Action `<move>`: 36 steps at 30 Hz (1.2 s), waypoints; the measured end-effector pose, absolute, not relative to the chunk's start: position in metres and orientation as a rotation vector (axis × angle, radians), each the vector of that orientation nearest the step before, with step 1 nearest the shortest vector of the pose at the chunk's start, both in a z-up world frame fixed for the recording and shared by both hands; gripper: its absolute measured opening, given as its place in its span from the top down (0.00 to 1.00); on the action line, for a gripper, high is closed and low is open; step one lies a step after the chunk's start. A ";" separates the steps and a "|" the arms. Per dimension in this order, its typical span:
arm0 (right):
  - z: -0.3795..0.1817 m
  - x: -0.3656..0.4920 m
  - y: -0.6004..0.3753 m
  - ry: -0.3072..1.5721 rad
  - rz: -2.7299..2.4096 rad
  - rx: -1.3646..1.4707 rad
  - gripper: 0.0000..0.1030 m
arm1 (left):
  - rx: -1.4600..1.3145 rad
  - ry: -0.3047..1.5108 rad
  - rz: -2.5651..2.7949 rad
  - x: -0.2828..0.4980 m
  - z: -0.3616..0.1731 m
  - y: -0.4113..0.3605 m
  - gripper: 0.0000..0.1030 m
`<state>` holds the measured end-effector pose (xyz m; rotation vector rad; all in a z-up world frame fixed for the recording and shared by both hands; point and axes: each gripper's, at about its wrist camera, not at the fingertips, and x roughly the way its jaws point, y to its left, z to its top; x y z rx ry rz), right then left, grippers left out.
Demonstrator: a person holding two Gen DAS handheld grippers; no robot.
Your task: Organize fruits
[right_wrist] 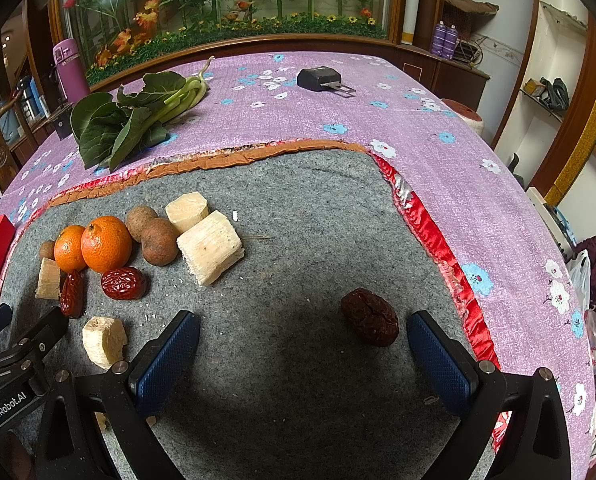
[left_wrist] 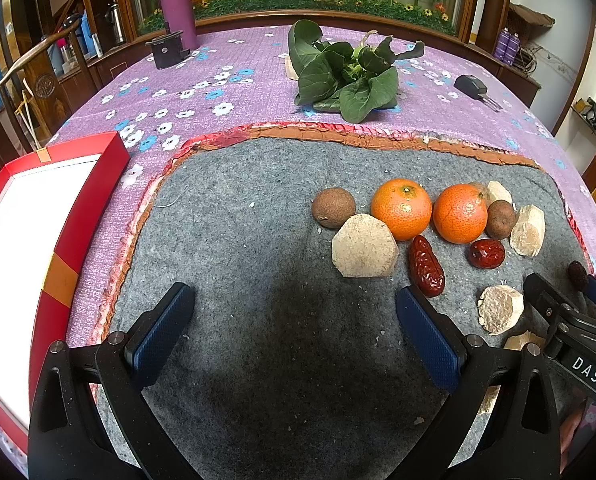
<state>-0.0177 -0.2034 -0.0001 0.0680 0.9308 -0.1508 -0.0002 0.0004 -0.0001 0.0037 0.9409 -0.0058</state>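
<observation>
Fruit lies loose on the grey felt mat [left_wrist: 238,240] spread over the table; we judge the sorting barely begun, since the red box [left_wrist: 64,240] at the left holds nothing that we can see. The left gripper [left_wrist: 294,324] hovers with fingers spread wide and empty over bare felt. The right gripper [right_wrist: 303,354] is likewise wide apart and empty, with a dark wrinkled date [right_wrist: 370,317] lying between its fingers but nearer the right one. Closing on that date looks the likely next move (it calls for lowering and centring first). The two oranges [left_wrist: 402,208] are round and glossy with pitted skin, the brown longans [left_wrist: 333,207] dull and rough, the red dates [left_wrist: 426,266] shrivelled, and the pale cut cane pieces [right_wrist: 210,246] fibrous and blocky.
</observation>
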 end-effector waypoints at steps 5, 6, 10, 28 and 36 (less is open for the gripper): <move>0.000 -0.025 -0.201 0.957 -0.123 0.056 0.00 | 0.037 0.897 0.051 -0.012 0.013 -0.001 0.00; 0.001 -0.030 -0.202 0.974 -0.097 0.052 0.00 | 0.057 0.851 0.053 -0.020 0.022 -0.002 0.00; 0.014 -0.059 -0.209 0.968 0.008 0.037 0.00 | 0.158 0.710 0.008 -0.054 0.054 0.003 0.00; 0.034 -0.063 -0.173 0.911 0.159 -0.048 0.33 | 0.256 0.704 -0.067 -0.110 0.052 0.042 0.00; 0.018 -0.046 -0.153 1.022 0.322 0.060 0.33 | 0.270 0.719 -0.127 -0.117 0.056 0.025 0.01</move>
